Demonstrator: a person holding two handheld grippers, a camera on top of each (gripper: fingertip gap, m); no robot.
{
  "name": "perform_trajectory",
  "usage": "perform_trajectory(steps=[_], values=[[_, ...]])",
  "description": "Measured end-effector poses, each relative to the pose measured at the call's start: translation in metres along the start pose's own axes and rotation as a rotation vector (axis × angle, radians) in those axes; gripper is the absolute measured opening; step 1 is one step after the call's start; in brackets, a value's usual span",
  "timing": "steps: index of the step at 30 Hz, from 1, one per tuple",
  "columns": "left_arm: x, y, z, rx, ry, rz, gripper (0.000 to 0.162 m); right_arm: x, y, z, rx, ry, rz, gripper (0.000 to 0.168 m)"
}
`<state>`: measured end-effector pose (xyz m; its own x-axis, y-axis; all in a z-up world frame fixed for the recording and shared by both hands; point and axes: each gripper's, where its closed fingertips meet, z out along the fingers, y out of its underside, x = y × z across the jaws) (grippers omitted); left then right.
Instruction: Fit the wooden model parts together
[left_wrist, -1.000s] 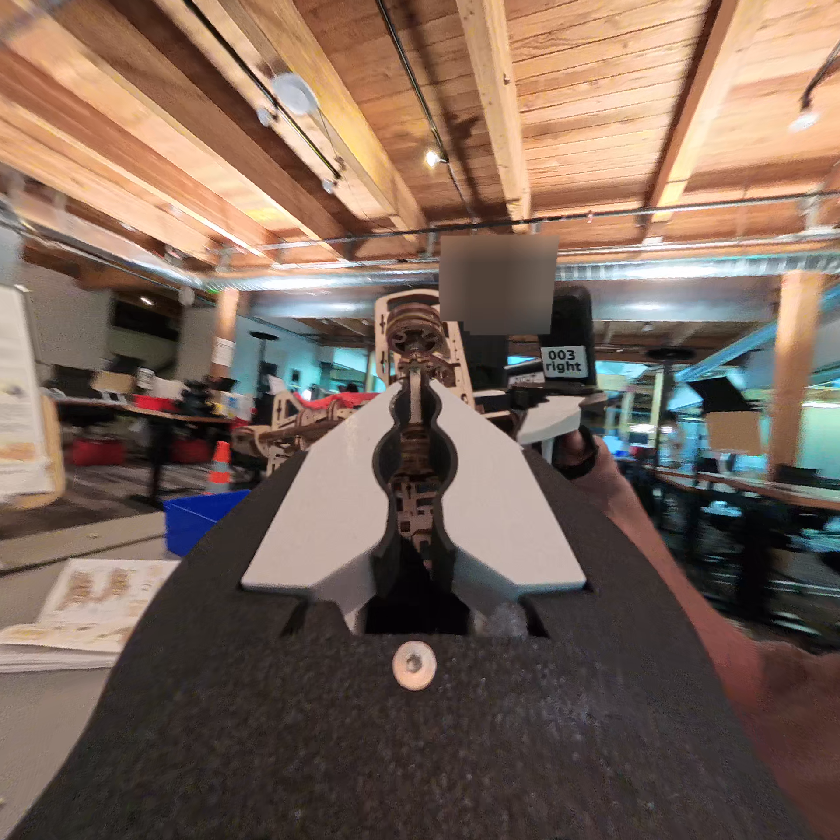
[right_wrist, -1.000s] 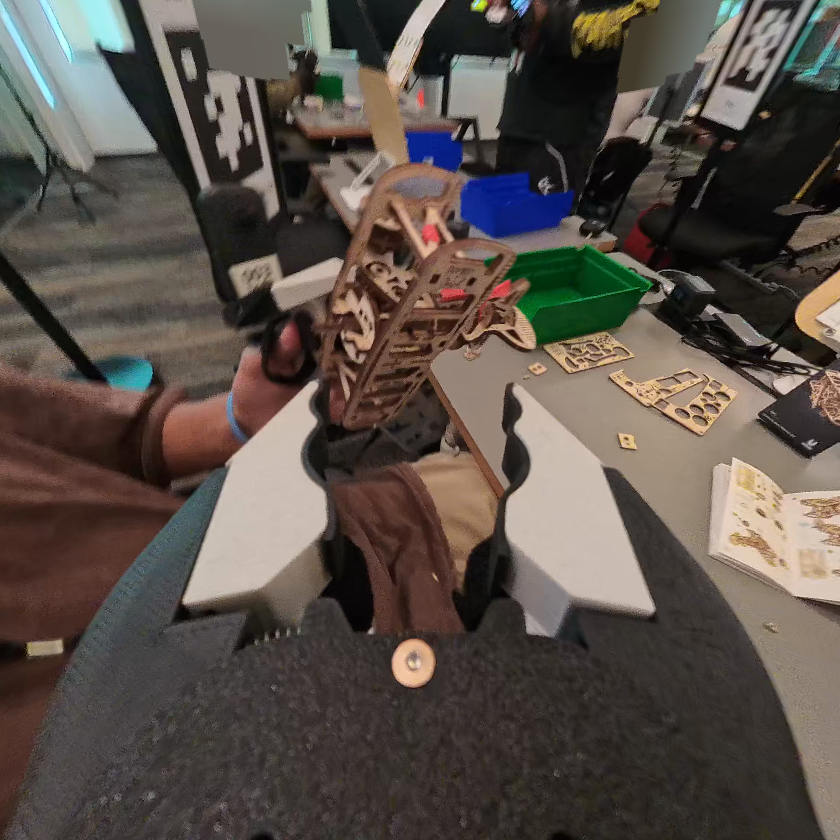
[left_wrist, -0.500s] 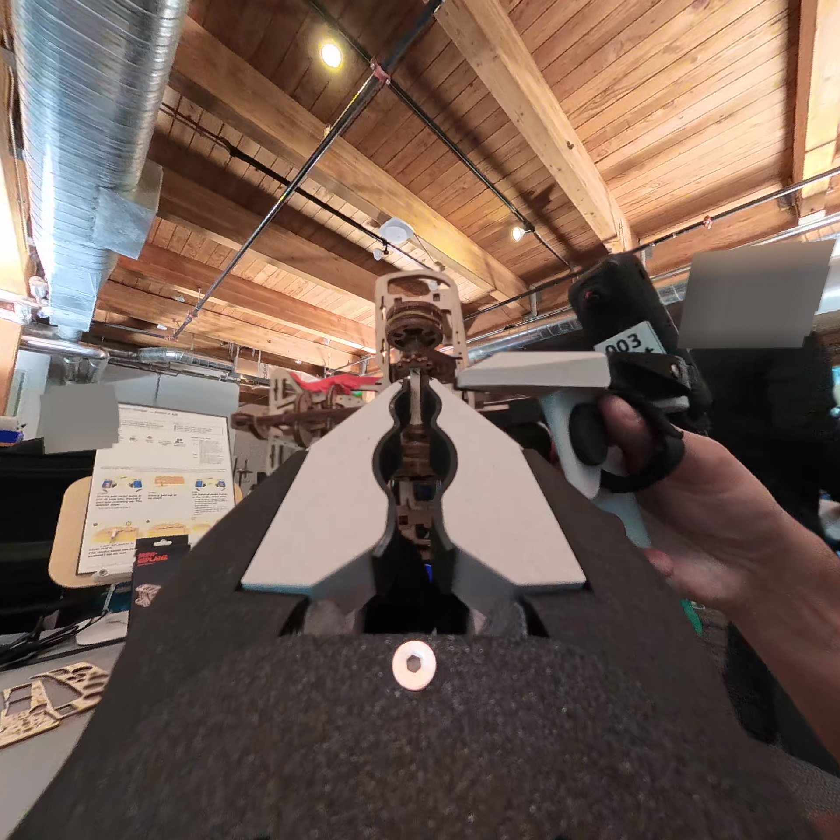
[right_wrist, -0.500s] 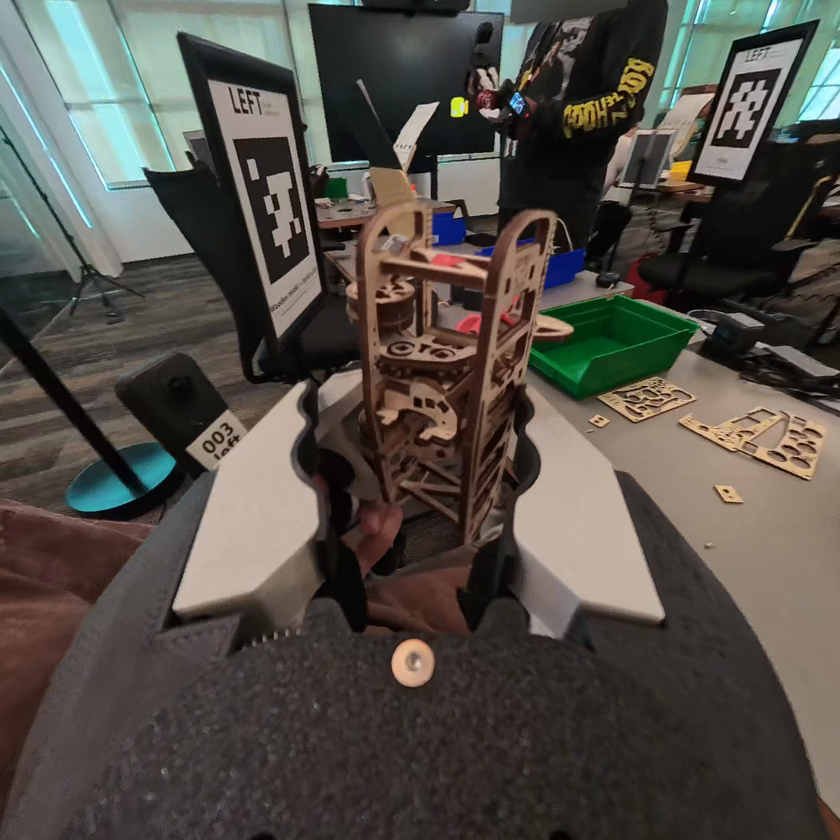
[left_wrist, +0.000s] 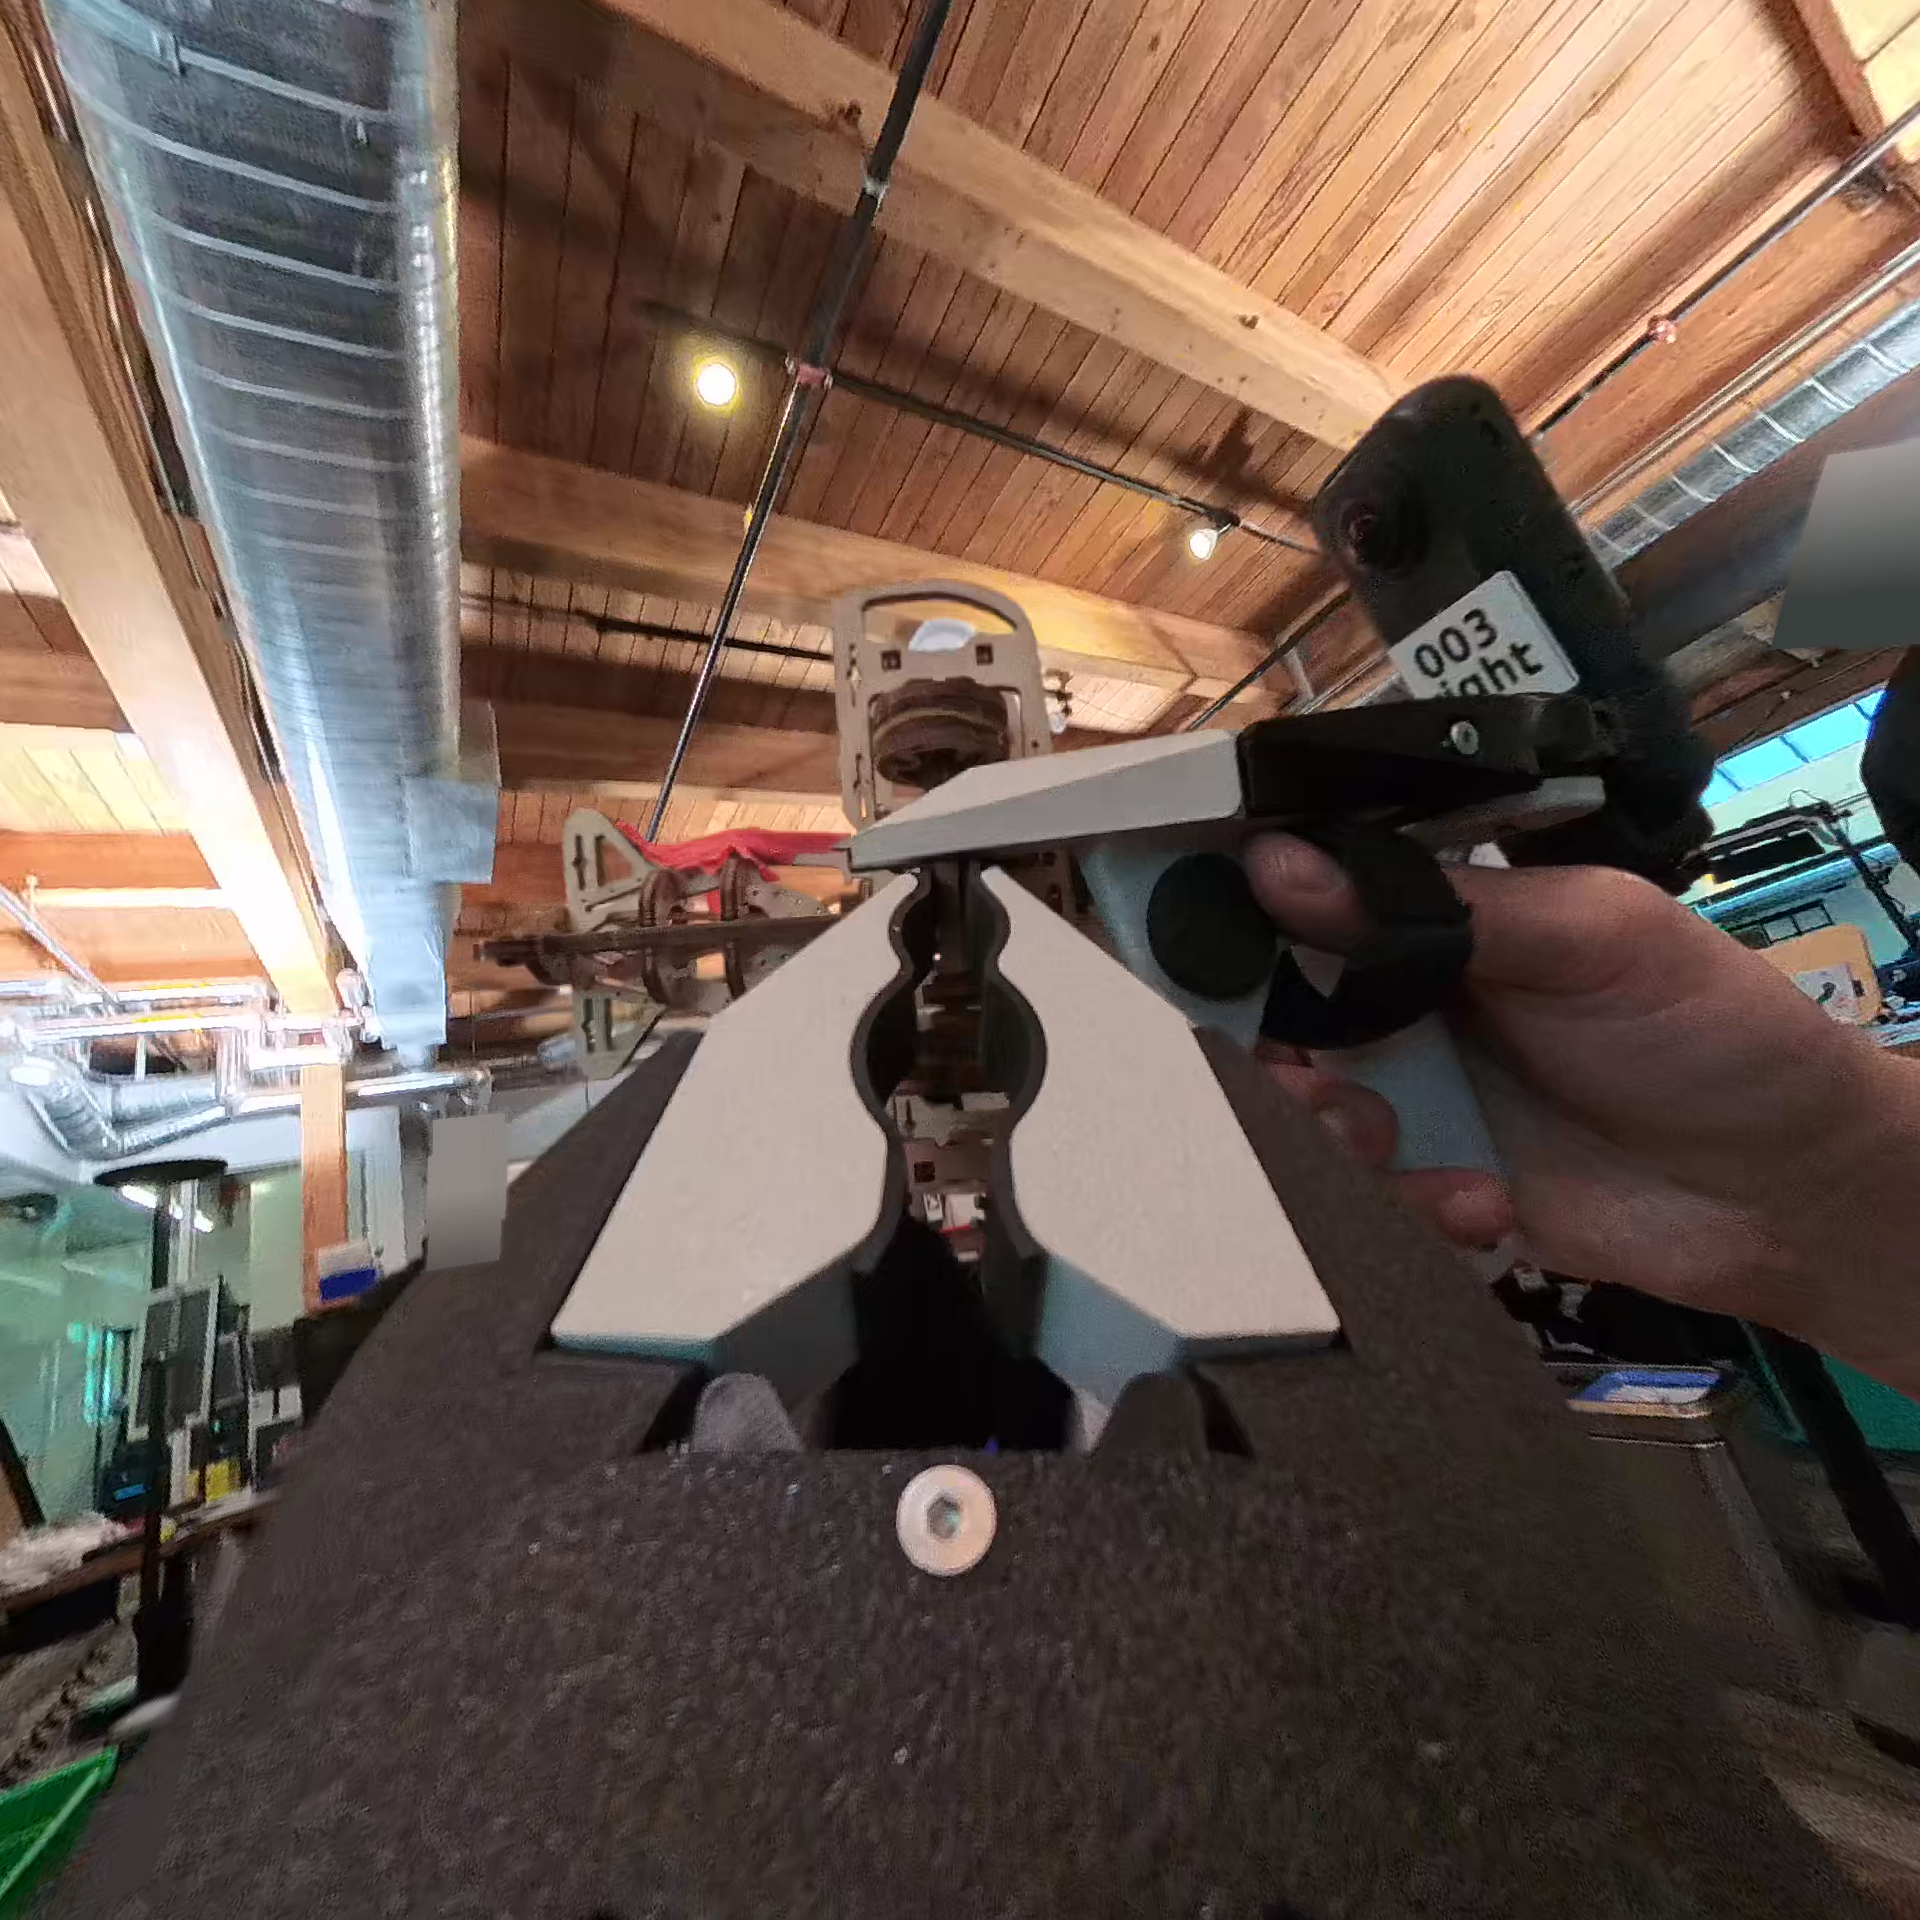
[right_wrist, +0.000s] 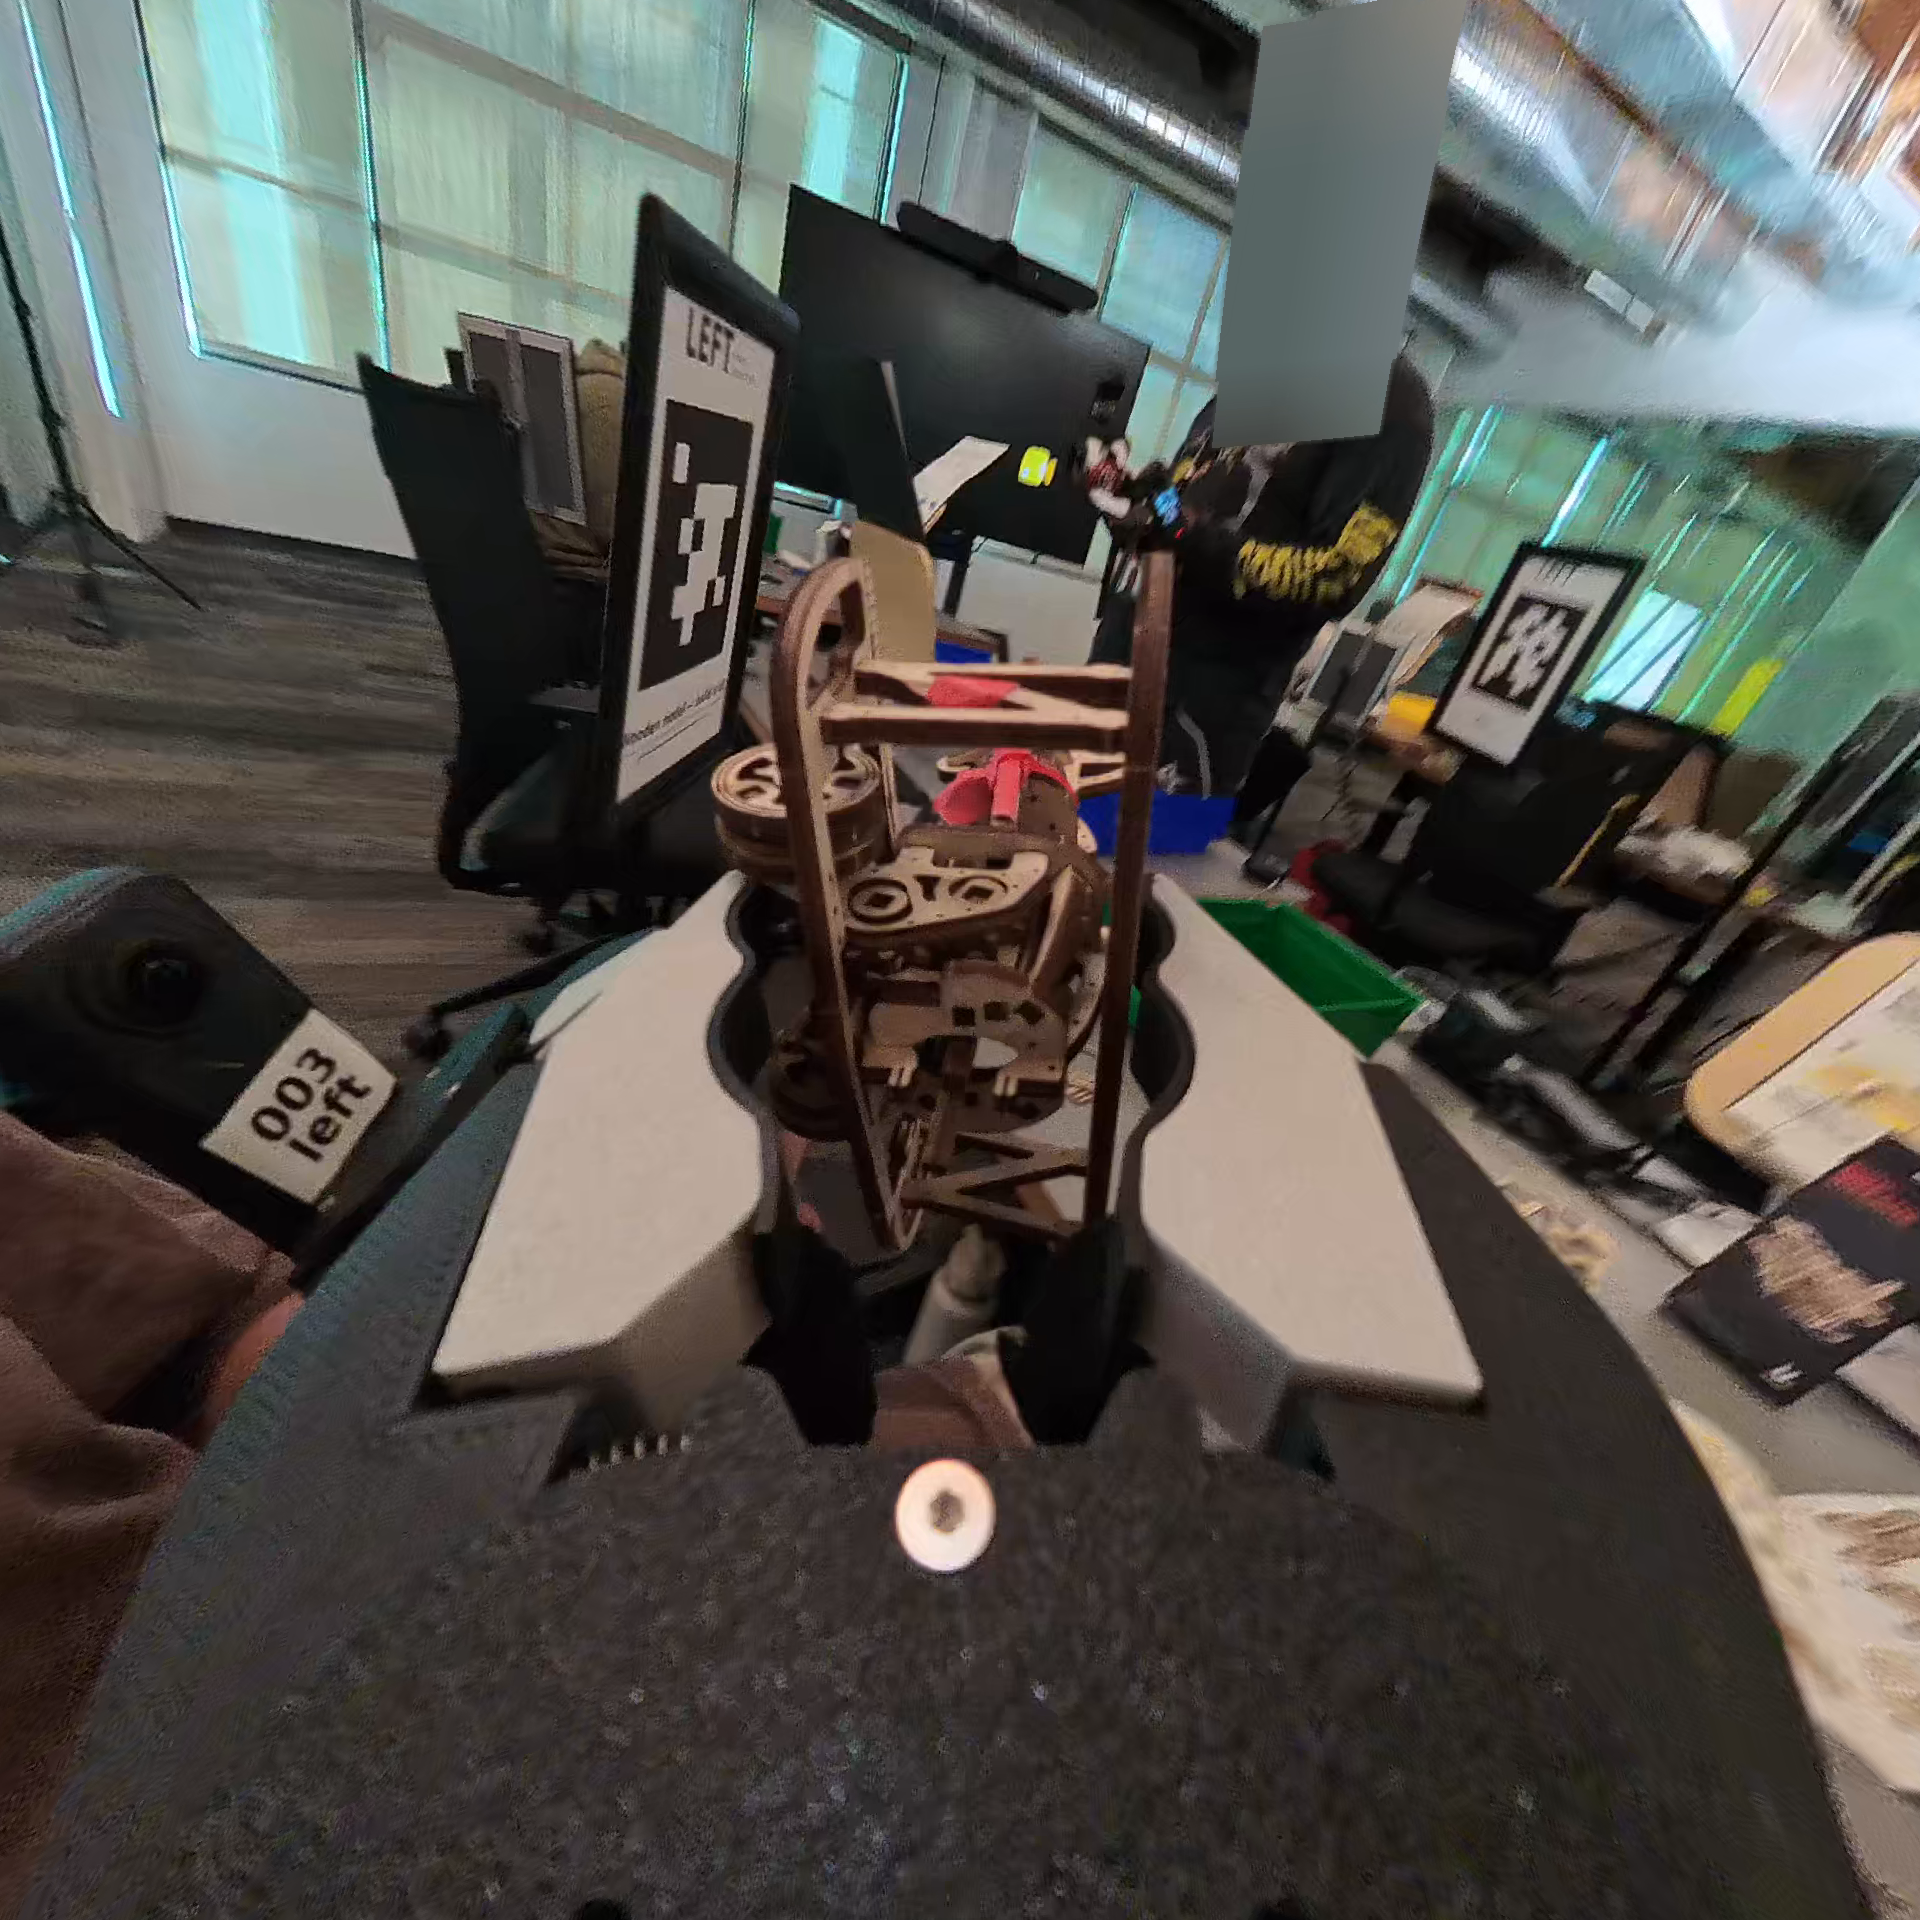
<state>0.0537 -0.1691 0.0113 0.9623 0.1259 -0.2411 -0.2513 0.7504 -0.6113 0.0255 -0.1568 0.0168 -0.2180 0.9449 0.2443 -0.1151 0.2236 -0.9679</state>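
Aloft, wooden model (right_wrist: 940, 935) pinched in left gripper (left_wrist: 948, 904) jaws, right gripper (right_wrist: 940, 914) jaws seemingly wide around it.

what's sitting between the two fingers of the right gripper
In the right wrist view, the wooden model stands upright between the right gripper fingers, its two side frames close against them. Nothing else fills that gap.

The wooden model (right_wrist: 940, 935) fills the gap between the right gripper (right_wrist: 945, 997) fingers, leaving no room there. The left gripper (left_wrist: 948, 935) clamps its edge; the right gripper's finger (left_wrist: 1049, 805) crosses just above, from 3 o'clock. At 9 o'clock the model's axle (left_wrist: 665, 940) juts out; open air lies at 12 o'clock
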Motion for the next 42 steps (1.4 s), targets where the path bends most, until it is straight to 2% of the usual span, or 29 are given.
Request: perform_trajectory(steps=[6, 9, 13, 16, 21, 26, 28, 32, 35, 38, 42], values=[[0.012, -0.033, -0.005, 0.077, 0.017, 0.103, 0.001, -0.026, -0.027, -0.013, 0.081, 0.016, -0.169, 0.068], [0.014, -0.036, -0.005, 0.079, 0.022, 0.102, 0.001, -0.029, -0.033, -0.016, 0.1, 0.046, -0.238, 0.068], [0.011, -0.024, -0.001, 0.021, 0.008, 0.083, 0.001, -0.018, -0.025, -0.014, 0.054, 0.056, -0.189, 0.068], [0.002, 0.004, 0.008, -0.102, -0.009, 0.057, 0.001, 0.006, -0.009, -0.007, 0.024, 0.057, -0.085, 0.068], [-0.018, 0.083, 0.023, -0.436, 0.067, -0.015, 0.001, 0.068, 0.046, 0.012, -0.056, 0.021, 0.222, 0.068], [-0.031, 0.191, 0.041, -0.788, 0.186, -0.168, 0.0, 0.152, 0.12, 0.024, -0.103, 0.058, 0.444, 0.069], [-0.037, 0.239, 0.054, -0.91, 0.241, -0.128, 0.0, 0.192, 0.151, 0.024, -0.104, 0.114, 0.549, 0.069], [-0.035, 0.323, 0.09, -1.042, 0.377, -0.139, 0.001, 0.272, 0.199, 0.016, -0.028, 0.141, 0.747, 0.069], [-0.034, 0.381, 0.113, -1.115, 0.441, -0.095, 0.001, 0.326, 0.24, 0.01, -0.007, 0.138, 0.953, 0.077], [-0.033, 0.428, 0.131, -1.143, 0.544, 0.014, 0.001, 0.359, 0.271, 0.007, 0.065, 0.064, 1.205, 0.079], [-0.028, 0.475, 0.13, -1.229, 0.746, 0.15, 0.001, 0.377, 0.312, 0.003, 0.105, -0.004, 1.48, 0.081]])
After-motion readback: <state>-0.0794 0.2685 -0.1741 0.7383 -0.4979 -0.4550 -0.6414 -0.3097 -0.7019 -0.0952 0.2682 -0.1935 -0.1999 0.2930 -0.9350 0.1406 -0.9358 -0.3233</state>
